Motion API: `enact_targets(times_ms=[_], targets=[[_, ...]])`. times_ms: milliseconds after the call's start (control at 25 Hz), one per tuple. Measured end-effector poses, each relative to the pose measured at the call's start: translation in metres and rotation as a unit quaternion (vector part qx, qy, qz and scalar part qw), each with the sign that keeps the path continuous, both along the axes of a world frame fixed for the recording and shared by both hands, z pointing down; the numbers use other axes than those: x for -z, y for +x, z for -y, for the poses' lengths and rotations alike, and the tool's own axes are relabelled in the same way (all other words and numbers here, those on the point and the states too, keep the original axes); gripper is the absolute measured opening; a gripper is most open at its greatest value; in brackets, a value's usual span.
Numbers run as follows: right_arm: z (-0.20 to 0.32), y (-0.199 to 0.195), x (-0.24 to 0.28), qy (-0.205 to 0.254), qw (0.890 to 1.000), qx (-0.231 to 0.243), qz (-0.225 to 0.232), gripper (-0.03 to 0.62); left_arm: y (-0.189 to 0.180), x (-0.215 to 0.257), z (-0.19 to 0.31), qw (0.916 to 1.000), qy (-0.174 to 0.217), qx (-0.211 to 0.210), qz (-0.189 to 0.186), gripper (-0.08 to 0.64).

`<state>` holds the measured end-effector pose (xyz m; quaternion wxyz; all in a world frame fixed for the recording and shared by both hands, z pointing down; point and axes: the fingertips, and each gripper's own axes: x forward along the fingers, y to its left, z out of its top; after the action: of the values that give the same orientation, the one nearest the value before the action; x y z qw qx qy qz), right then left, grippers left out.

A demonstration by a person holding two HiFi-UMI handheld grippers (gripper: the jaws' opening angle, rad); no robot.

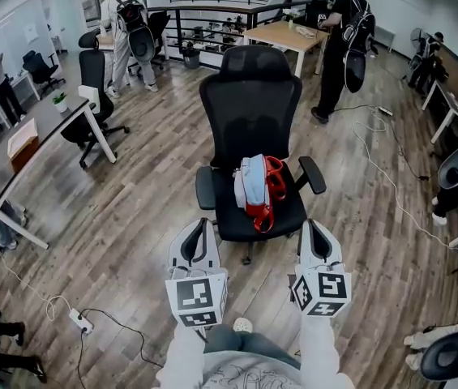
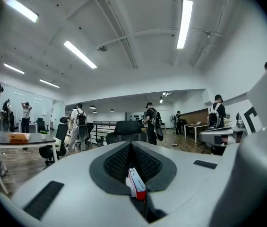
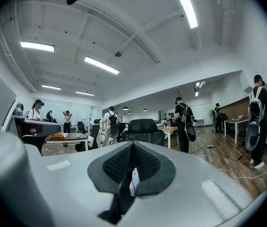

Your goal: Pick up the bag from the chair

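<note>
Bag (image 1: 257,189), red and pale blue-grey, lying on the seat of a black office chair (image 1: 249,104), mid-floor. Near left of it, left gripper (image 1: 203,225), jaws pressed together with nothing between, just short of the seat's near edge. Near right, right gripper (image 1: 311,224), jaws likewise closed together and empty, level with the left one, not touching the bag.

The pale grey left tool (image 1: 203,227) and matching right tool (image 1: 310,227) carry black ribbed pads (image 2: 116,162) and black-and-white marker cubes (image 1: 197,296); the person wears white sleeves (image 1: 181,356); blue jeans (image 1: 233,340).
</note>
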<state>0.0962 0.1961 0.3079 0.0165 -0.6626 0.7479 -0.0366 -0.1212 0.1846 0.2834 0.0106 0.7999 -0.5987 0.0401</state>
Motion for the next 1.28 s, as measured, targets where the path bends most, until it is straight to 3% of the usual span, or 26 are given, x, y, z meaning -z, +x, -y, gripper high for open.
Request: enact_targets(times_ms=[320,560,1000,1280], targets=[[0.064,0.009,-0.026,-0.028,1.000,0.004,0.004,0.011,0.009,-0.020,0.066,0.9996,-0.025,0.005,0.009,0.006],[0.137,0.018,-0.031,-0.031,1.000,-0.006,0.002,0.011,0.016,-0.028,0.145,0.9995,-0.031,-0.004,0.008,0.006],[0.281,0.032,-0.032,-0.030,0.998,-0.044,-0.015,0.011,0.042,-0.032,0.308,0.9981,-0.033,-0.052,0.007,0.006],[0.340,0.037,-0.049,-0.049,0.997,-0.064,-0.010,0.012,0.047,-0.045,0.372,0.9963,-0.043,-0.074,0.006,0.006]])
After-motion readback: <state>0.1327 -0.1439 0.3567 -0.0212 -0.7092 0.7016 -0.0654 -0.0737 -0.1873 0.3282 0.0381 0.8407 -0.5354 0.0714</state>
